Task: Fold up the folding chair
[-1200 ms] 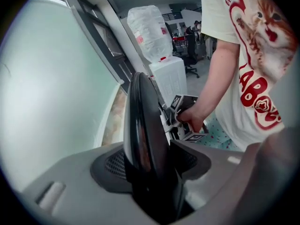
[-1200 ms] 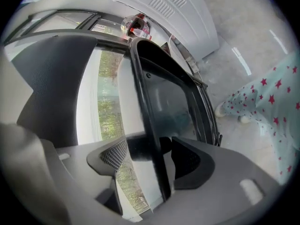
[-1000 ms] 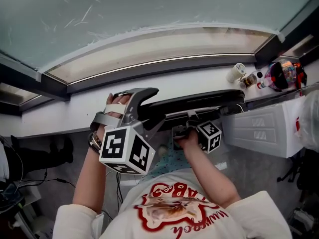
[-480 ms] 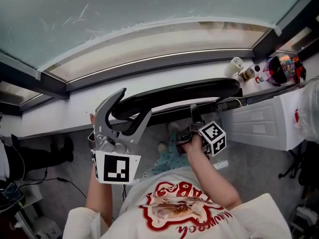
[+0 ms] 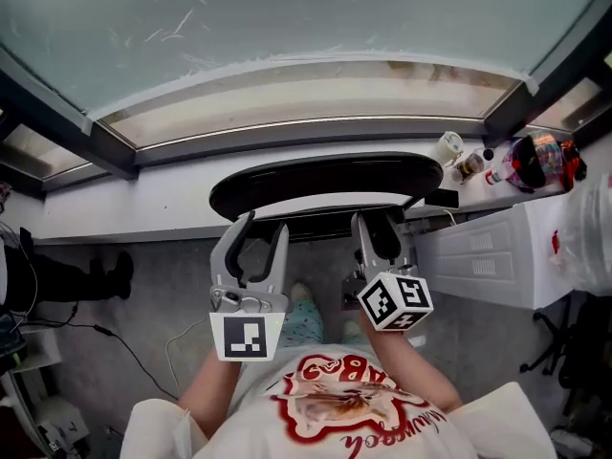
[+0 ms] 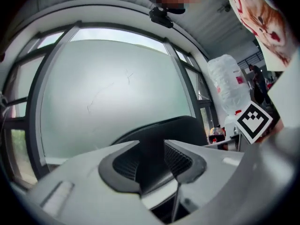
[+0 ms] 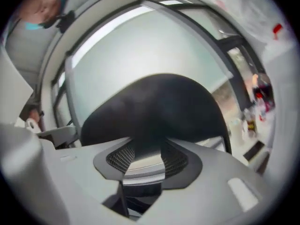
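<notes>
We have the folding chair (image 5: 325, 175) below the window (image 5: 287, 36): left tongs (image 5: 263, 226) gape wide astride its edge, right tongs (image 5: 378, 226) have just been closing onto its rim; held one-sided, it could slip and reopen

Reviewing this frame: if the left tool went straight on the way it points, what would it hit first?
Most likely the folding chair, at its black panel, which sits dead ahead in the gap between the open jaws of the left tool. How near it is, I can't tell.
</notes>
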Available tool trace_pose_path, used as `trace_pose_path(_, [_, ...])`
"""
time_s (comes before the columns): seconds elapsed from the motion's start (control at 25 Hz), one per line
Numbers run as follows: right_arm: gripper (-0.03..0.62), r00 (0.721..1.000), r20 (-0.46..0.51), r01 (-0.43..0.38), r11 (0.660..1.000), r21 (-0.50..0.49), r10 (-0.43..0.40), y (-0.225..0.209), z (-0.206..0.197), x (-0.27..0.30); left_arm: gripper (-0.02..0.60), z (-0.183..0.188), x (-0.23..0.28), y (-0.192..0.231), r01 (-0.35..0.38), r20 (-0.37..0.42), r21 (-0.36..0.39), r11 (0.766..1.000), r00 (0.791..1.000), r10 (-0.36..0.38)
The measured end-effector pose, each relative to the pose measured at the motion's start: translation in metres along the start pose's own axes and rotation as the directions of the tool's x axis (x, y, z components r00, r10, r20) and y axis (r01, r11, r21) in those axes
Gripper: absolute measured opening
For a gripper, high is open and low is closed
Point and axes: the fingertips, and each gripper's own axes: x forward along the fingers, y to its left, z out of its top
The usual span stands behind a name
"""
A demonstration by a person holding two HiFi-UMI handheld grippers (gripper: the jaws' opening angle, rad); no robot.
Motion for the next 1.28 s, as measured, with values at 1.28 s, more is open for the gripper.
trace_pose_path(1.28, [0.025, 0.779, -0.047, -0.587, 0.701, -0.405, 0.625, 0.128, 0.046, -0.243, 0.001, 0.051, -0.172, -0.172, -0.064, 0.073, -0.177, 0.982, 0.994, 0.078])
